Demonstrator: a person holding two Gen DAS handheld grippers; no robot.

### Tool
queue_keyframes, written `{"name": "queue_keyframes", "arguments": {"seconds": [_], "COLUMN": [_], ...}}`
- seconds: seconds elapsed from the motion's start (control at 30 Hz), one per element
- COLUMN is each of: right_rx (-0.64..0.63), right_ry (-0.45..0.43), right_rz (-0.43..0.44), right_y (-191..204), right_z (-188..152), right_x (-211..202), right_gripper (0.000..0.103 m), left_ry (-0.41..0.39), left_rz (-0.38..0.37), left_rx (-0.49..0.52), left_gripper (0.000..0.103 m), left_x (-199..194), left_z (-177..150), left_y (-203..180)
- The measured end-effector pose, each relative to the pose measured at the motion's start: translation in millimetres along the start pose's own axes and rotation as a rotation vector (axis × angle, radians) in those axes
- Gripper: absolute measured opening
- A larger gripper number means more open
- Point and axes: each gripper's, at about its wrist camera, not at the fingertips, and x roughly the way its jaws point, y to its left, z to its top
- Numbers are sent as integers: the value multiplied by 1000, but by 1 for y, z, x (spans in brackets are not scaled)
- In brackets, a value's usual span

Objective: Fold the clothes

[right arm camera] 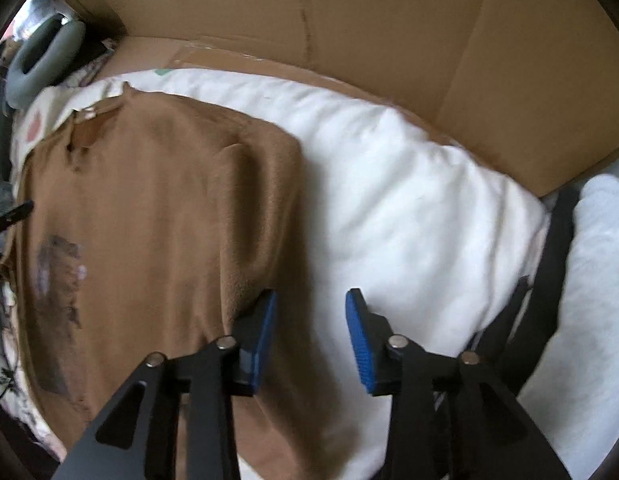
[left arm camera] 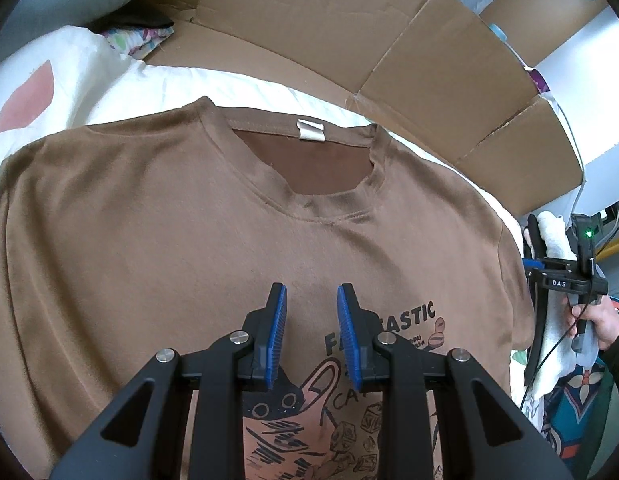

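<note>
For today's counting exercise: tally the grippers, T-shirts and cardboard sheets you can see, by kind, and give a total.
Grippers: 2 (left gripper, right gripper)
T-shirts: 1 (brown T-shirt)
Cardboard sheets: 1 (cardboard backdrop)
Total: 4

T-shirt (left arm camera: 149,240) print, top line: "FA…ASTIC", middle hidden by a finger
T-shirt print, lower: "CA…", rest hidden
Right hand-held gripper (left arm camera: 557,280) body: "DAS"
Neck tag (left arm camera: 310,131): blank
</note>
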Motion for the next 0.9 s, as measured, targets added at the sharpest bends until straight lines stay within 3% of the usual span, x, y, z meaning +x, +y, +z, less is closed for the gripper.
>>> {"name": "queue_keyframes", "arguments": {"seconds": [0.23, 0.4, 0.47, 0.53, 0.63, 0.9], "right_rx": [-14, -18, -28, -46, -98, -128], "right_ry": [3, 14, 11, 14, 19, 13], "right_rz": [21, 30, 40, 49, 52, -32], "right_y": [13, 19, 24, 29, 39, 27], "right_z": [-1, -3, -4, -4, -2, 4], "right_x": [1, 10, 14, 18, 18, -9], "right_gripper": [50, 52, 49, 28, 6, 4], "left_ry": [16, 24, 27, 31, 34, 27], "left_rz": [-3, -6, -7, -9, -12, -20], "left_rx": [-16, -21, -26, -31, -30, -41], "left_gripper": [27, 27, 27, 27, 27, 27], "left_x": [5, 7, 9, 11, 13, 13], "left_z": [-4, -7, -8, -9, -10, -8], "left_y": [4, 5, 6, 7, 6, 8]}}
